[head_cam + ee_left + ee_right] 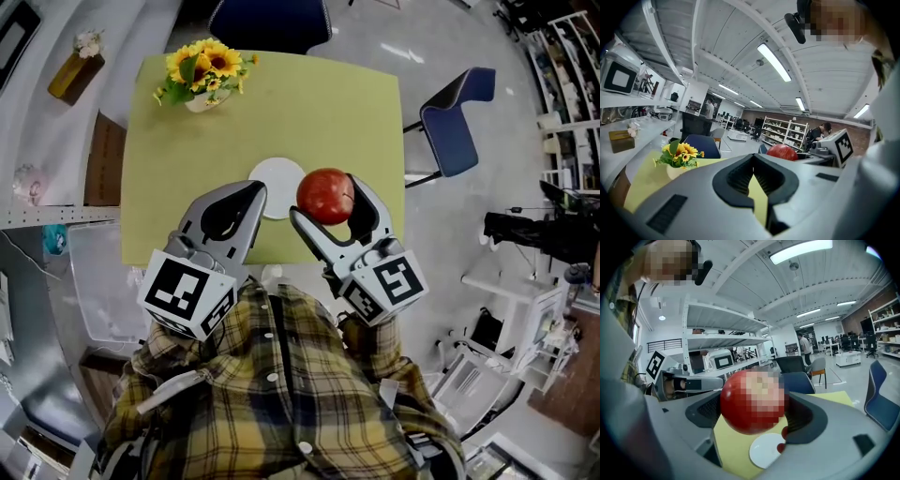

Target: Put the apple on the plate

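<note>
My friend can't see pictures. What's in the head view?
The right gripper holds a red apple above a yellow-green table, at the right edge of a small white plate. The left gripper is shut and empty beside it, and sunflowers stand at the table's far corner.

Plate top: the plate [272, 174] shows open white, reachable from above and from the far side.
Plate's left: the left gripper [254, 192], jaws together, lies across that rim in the head view and blocks that side.
Plate's right: the right gripper [324, 197], clamped on the apple [324, 193], crowds that rim.
Between the grippers: only a narrow gap, over the plate's near edge.
Far half of the table [319, 103]: a wide clear stretch.
Far left corner: the sunflower pot [202, 73], well apart from the plate.
Beyond the edges: a blue chair [272, 19] at the far side, a second blue chair [455, 117] off the right.
</note>
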Demonstrator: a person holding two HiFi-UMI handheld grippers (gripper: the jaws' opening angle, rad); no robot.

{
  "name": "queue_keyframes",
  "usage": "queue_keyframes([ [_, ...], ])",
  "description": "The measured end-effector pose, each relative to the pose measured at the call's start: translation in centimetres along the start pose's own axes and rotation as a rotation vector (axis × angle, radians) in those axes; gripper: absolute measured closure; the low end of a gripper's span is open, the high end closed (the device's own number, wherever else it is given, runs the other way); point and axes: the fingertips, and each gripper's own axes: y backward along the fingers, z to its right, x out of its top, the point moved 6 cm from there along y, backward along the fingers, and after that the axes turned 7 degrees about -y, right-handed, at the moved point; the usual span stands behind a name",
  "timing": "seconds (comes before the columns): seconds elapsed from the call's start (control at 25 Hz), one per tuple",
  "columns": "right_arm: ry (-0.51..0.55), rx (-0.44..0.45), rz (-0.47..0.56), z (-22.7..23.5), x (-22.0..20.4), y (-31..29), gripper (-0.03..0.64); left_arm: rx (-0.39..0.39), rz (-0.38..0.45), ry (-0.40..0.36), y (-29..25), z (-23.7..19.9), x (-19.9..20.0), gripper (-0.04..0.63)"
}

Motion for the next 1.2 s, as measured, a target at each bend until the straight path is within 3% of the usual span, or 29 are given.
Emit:
queue_keyframes([
  [0.36,-0.005,-0.063,-0.046,0.5,0.6,-5.4,0.227,-0.044,-0.051,0.045,-1.4,-6.0,-0.4,0.588],
  [0.6,0.011,-0.090,-0.079,0.8,0.3,-6.5,0.227,-0.057,-0.060,0.070,-2.0,-7.4,-0.8,0.587],
  [1.2,0.044,-0.006,-0.094,2.4,0.8,-6.1,0.227,0.059,-0.017,0.074,-2.4,-6.5,-0.4,0.588],
])
